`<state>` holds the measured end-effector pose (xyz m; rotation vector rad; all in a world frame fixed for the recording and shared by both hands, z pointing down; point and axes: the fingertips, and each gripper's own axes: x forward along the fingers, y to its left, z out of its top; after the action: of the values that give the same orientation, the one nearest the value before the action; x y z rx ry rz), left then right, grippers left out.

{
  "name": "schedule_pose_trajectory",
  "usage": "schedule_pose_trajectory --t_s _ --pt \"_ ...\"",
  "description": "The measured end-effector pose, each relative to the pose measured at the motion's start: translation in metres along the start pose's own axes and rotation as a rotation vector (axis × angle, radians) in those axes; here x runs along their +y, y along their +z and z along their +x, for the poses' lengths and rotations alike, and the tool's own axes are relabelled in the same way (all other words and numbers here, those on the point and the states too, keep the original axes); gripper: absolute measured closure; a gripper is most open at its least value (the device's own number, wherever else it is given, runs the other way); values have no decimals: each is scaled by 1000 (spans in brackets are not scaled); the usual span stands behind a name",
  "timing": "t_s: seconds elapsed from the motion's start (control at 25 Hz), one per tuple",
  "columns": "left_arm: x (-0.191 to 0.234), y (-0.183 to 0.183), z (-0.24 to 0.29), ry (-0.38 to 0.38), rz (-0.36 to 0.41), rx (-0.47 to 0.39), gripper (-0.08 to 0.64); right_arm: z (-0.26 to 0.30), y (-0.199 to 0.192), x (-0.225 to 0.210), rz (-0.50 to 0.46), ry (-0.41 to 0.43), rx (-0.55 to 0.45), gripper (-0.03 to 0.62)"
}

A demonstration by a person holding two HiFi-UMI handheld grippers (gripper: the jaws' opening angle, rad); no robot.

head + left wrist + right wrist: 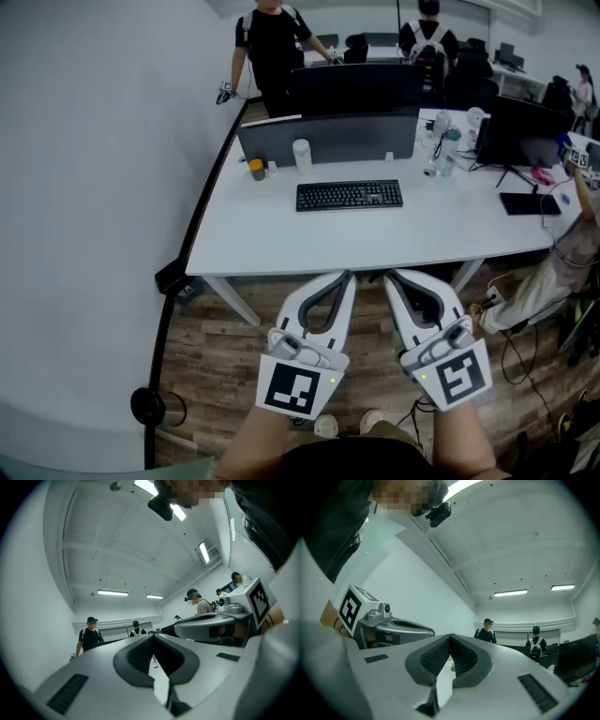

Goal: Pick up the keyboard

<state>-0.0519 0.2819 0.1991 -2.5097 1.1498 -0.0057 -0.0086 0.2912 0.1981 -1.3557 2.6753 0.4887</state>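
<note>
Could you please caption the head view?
Shut left claw and shut right claw before the desk with a black keyboard.

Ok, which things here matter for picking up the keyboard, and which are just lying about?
For the job: keyboard, left gripper, right gripper, both shut and empty.
Lying about: white tumbler, orange-topped jar, monitor, clear bottle, black pad.

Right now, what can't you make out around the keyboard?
- Head view: keyboard key legends and any cable are too small to see.
- Gripper views: keyboard hidden behind the bodies of the left hand-held gripper and right hand-held gripper.
- Head view: orange-topped item by the divider is too small to identify.
</note>
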Motion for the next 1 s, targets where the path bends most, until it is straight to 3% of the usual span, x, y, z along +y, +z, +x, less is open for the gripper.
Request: schedule_pose_trajectory --t_s 0.24,0.56,1.0 --pt "2 -6 4 20 -33 1 552 2 -5 -1 4 6 2 560" --pt "-10 -3 14 5 -10 8 552 -5 -5 -12 10 4 3 560" --pt "-26 -2 22 35 -36 19 552 -23 -6 -21 31 26 -13 559"
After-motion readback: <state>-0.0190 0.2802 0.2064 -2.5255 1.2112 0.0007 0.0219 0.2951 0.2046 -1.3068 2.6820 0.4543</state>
